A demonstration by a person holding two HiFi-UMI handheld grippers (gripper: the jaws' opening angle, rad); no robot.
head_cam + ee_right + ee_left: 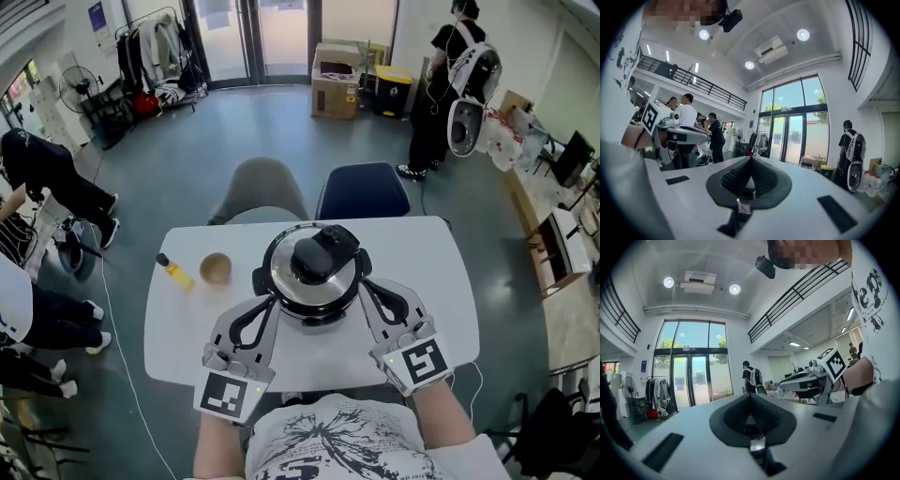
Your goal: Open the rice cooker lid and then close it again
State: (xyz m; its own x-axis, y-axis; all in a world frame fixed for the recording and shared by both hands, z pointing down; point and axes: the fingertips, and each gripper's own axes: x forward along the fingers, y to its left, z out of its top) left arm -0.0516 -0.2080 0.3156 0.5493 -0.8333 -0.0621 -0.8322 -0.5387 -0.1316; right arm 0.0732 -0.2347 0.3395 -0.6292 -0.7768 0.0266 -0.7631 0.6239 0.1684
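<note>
The round rice cooker (314, 309) stands at the middle of the white bench (441, 272), a little toward the far edge. Its polished steel lid (284, 279), with the black handle (323, 253) on top, lies flat on the body, closed as the task's end condition requires. This arrangement fits two stages equally: a lid waiting to be raised, or one set back down. The views do not settle which. Your left gripper (266, 302) sits just beside the cooker's near-left flank and your right gripper (367, 284) just beside its near-right flank, both angled inward. I judge this a bracketing stance that keeps the handle within reach of either one. Each gripper view shows the fingers (764, 416) clenched, with the pads meeting tip to tip and nothing between them. Both gripper views look up across the room rather than at the cooker, so the tips are tilted upward. Whether either tip touches the cooker's wall cannot be told. A small yellow bottle (175, 272) lying on its side and a tan round cup (216, 268) sit toward the left edge, well apart from the cooker. In my judgement, both are clear of the lid's travel.
</note>
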